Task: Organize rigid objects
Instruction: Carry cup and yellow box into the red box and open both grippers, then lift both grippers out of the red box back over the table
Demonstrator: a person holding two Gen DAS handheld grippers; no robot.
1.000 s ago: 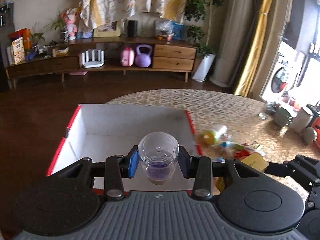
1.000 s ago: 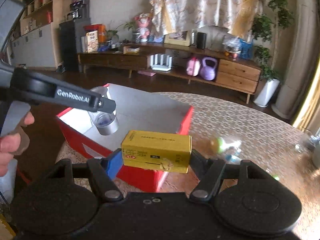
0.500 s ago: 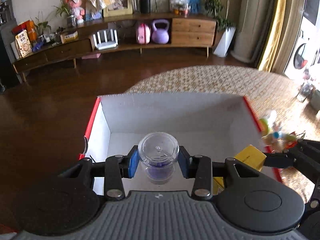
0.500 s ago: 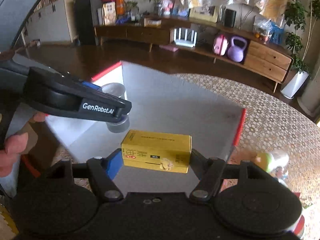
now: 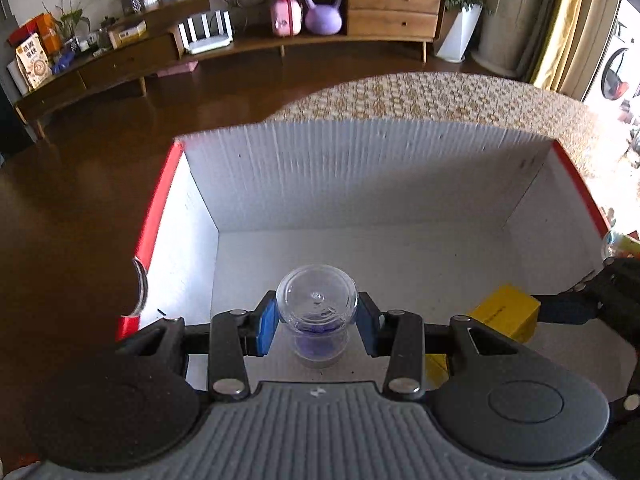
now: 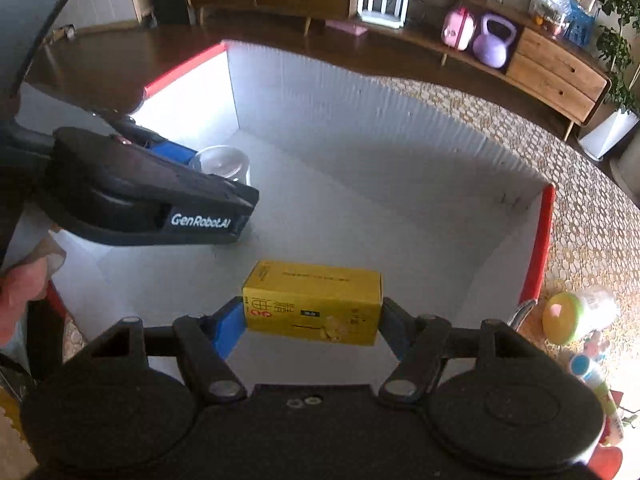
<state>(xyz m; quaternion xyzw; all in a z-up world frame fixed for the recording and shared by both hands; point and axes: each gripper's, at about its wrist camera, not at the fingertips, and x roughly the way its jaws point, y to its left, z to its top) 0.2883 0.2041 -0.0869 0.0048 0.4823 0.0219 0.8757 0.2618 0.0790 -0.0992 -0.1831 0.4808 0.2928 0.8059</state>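
Observation:
My left gripper (image 5: 317,326) is shut on a clear plastic jar (image 5: 317,308) with purple at its bottom, held low inside the red box with white inner walls (image 5: 360,168), near the box floor. My right gripper (image 6: 312,318) is shut on a yellow carton (image 6: 314,300), also inside the box (image 6: 360,120), to the right of the jar (image 6: 224,162). The carton (image 5: 504,312) and the right gripper show at the right of the left wrist view. The left gripper's body (image 6: 160,200) hides most of the jar in the right wrist view.
The box stands on a round table with a woven cover (image 5: 440,96). Several loose toys and bottles (image 6: 576,316) lie on the table right of the box. A dark wood floor (image 5: 80,200) lies left of the table, a low sideboard (image 5: 240,32) at the back.
Both grippers have moved forward and down into the box, each keeping its object. The box walls now fill both views.

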